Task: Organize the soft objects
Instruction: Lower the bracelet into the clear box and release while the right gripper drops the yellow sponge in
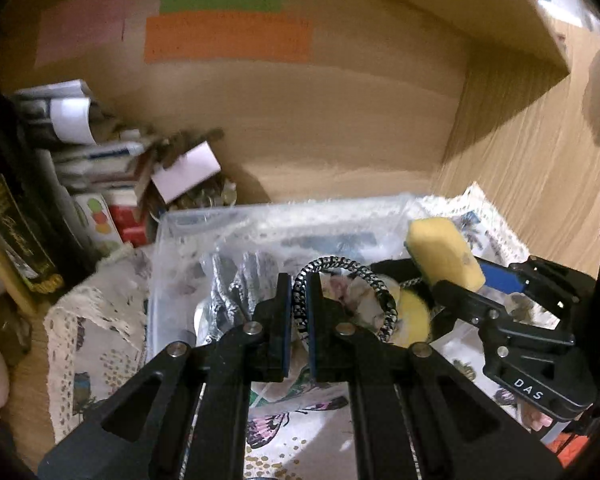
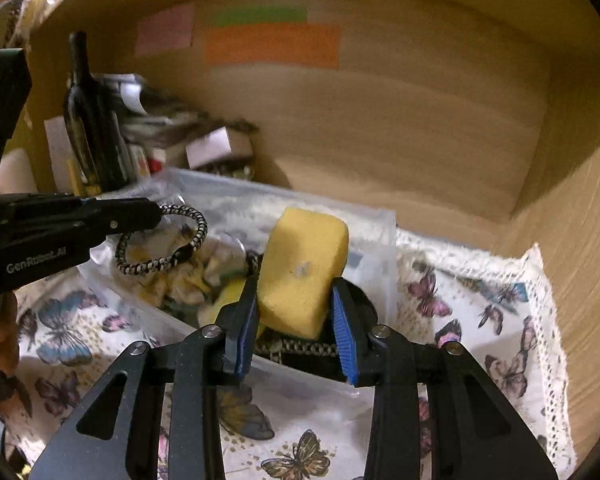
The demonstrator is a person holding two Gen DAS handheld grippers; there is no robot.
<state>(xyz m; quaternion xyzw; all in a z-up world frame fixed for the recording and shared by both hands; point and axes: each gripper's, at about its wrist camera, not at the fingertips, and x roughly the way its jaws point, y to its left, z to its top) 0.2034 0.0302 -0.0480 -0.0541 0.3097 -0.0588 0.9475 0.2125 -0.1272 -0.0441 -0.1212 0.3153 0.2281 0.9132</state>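
Wooden shelf nook, butterfly cloth (image 2: 480,300) underneath — my right gripper (image 2: 296,312) pinches a yellow sponge (image 2: 304,272) over the clear plastic bin (image 2: 374,220), my left gripper (image 1: 298,296) is clamped on a black-and-white braided cord loop (image 1: 374,284) above it

Home setting: wooden shelf nook (image 2: 380,140) w/ butterfly-print lace cloth (image 2: 480,300), dark wine bottle (image 2: 86,120), stacked papers & boxes (image 1: 100,160).
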